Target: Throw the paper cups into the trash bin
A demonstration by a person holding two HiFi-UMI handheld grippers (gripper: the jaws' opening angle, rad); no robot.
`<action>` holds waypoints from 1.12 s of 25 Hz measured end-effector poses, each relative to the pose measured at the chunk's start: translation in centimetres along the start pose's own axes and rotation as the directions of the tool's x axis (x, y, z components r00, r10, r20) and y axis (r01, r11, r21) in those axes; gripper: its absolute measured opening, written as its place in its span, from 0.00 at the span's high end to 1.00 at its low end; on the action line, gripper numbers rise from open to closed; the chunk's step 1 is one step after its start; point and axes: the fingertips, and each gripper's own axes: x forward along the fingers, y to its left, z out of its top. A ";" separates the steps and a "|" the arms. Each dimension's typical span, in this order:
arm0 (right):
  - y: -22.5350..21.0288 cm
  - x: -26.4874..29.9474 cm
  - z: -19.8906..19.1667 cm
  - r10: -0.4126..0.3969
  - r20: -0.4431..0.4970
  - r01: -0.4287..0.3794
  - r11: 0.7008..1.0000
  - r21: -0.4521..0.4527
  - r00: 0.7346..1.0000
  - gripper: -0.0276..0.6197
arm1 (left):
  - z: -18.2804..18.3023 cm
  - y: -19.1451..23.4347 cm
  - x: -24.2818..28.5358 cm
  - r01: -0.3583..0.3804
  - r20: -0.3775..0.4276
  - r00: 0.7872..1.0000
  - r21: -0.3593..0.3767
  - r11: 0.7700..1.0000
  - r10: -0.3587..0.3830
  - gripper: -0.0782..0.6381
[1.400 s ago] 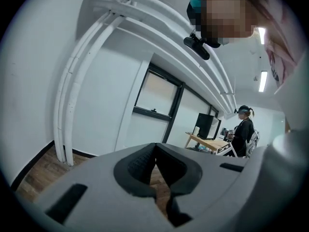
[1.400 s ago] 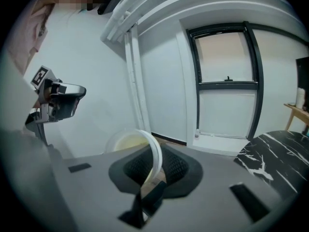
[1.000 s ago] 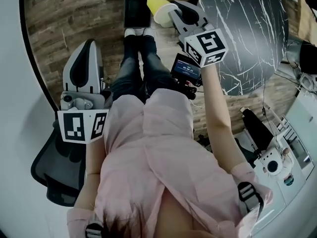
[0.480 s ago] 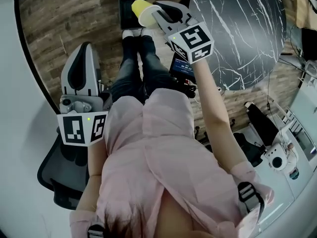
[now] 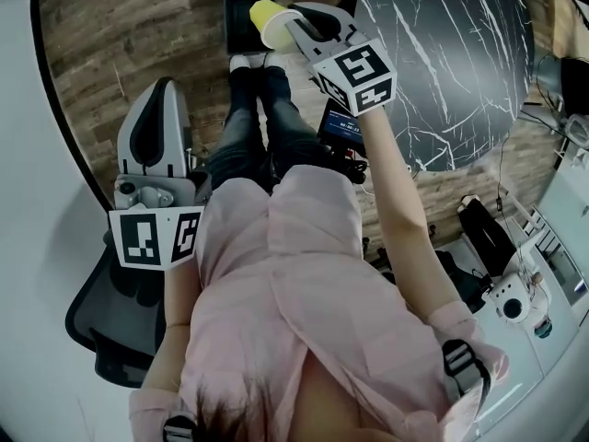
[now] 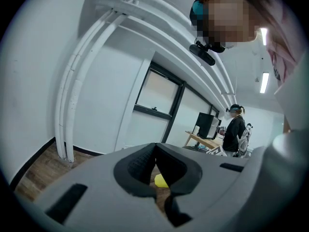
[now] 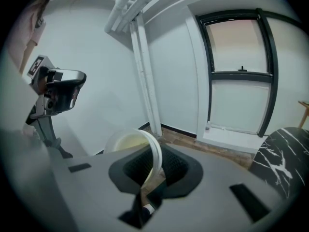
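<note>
Since meant for dropping, held out over the right edge of the dark rectangular trash bin (image 5: 239, 28): a yellow paper cup (image 5: 270, 21) with a pale inside, tipped on its side, its rim wall pinched in the right tongs (image 5: 293, 28). Nothing visible inside the cup; inside of the bin too dark to tell. Left tongs (image 5: 158, 90) pressed together on nothing, parked well back from the bin, probably just out of the way.
</note>
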 end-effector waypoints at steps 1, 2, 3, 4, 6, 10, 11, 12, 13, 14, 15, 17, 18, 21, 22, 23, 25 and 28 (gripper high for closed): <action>0.0 0.0 0.0 0.000 -0.001 0.000 1.000 -0.001 1.000 0.87 | 0.0 0.0 0.0 -0.001 0.002 1.000 0.001 1.000 0.001 0.87; 0.0 0.1 -0.1 -0.001 -0.002 0.001 1.000 0.000 1.000 0.87 | 0.0 -0.1 -0.1 -0.003 0.004 1.000 0.001 1.000 0.003 0.87; 0.0 0.1 -0.2 -0.003 -0.003 0.003 1.000 0.002 1.000 0.87 | 0.0 -0.1 -0.1 -0.005 0.006 1.000 0.001 1.000 0.005 0.87; 0.0 0.1 -0.2 -0.006 -0.004 0.006 1.000 0.007 1.000 0.87 | -0.1 -0.1 0.0 -0.007 0.008 1.000 0.002 1.000 0.007 0.87; 0.0 0.2 -0.4 -0.014 -0.004 0.014 1.000 0.021 1.000 0.87 | -0.1 0.0 0.0 -0.013 0.010 1.000 0.010 1.000 0.013 0.87; 0.0 0.6 -0.9 -0.027 -0.005 0.028 0.999 0.044 1.000 0.87 | -0.5 0.4 0.5 -0.025 0.014 1.000 0.032 0.999 0.025 0.87; 0.0 0.7 -1.2 -0.030 -0.010 0.031 0.998 0.047 0.999 0.87 | -0.7 0.5 0.6 -0.026 0.015 1.000 0.028 0.999 0.026 0.87; -0.1 0.8 -1.4 -0.033 -0.016 0.034 0.998 0.049 0.999 0.87 | -0.8 0.5 0.8 -0.027 0.016 1.000 0.023 0.999 0.026 0.87; -0.1 1.0 -1.7 -0.035 -0.023 0.036 0.998 0.050 0.999 0.87 | -1.0 0.6 0.9 -0.028 0.015 1.000 0.018 0.999 0.027 0.87; -0.1 1.2 -2.0 -0.035 -0.028 0.037 0.998 0.053 0.999 0.87 | -1.1 0.7 1.1 -0.029 0.016 0.999 0.012 1.000 0.029 0.87; -0.1 1.5 -2.3 -0.034 -0.034 0.036 0.998 0.055 0.999 0.87 | -1.2 0.8 1.2 -0.030 0.017 0.999 0.006 1.000 0.030 0.87; -0.2 2.4 -2.8 -0.030 -0.046 0.033 0.998 0.054 0.998 0.87 | -1.4 1.1 1.4 -0.031 0.023 0.999 -0.003 1.000 0.031 0.87; -0.2 2.8 -3.1 -0.027 -0.053 0.030 0.998 0.053 0.998 0.87 | -1.5 1.2 1.5 -0.032 0.025 0.999 -0.007 0.999 0.033 0.87; -0.2 4.0 -4.0 -0.020 -0.071 0.024 0.998 0.055 0.997 0.87 | -2.3 1.6 1.8 -0.038 0.021 0.999 -0.017 0.999 0.038 0.87; -0.2 4.3 -4.3 -0.020 -0.076 0.024 0.998 0.059 0.997 0.87 | -2.6 1.8 1.9 -0.039 0.017 0.999 -0.020 0.999 0.040 0.87; -0.2 4.7 -4.6 -0.020 -0.081 0.025 0.998 0.065 0.997 0.87 | -3.0 1.9 1.9 -0.040 0.013 0.999 -0.026 0.999 0.040 0.87; 0.0 5.3 -5.2 -0.019 -0.087 0.026 0.996 0.080 0.996 0.87 | -3.6 2.1 2.1 -0.039 0.007 0.999 -0.036 0.999 0.040 0.87; 0.2 6.0 -6.3 -0.018 -0.105 0.027 0.996 0.085 0.994 0.87 | -4.5 2.4 2.3 -0.045 -0.004 0.999 -0.042 0.998 0.045 0.87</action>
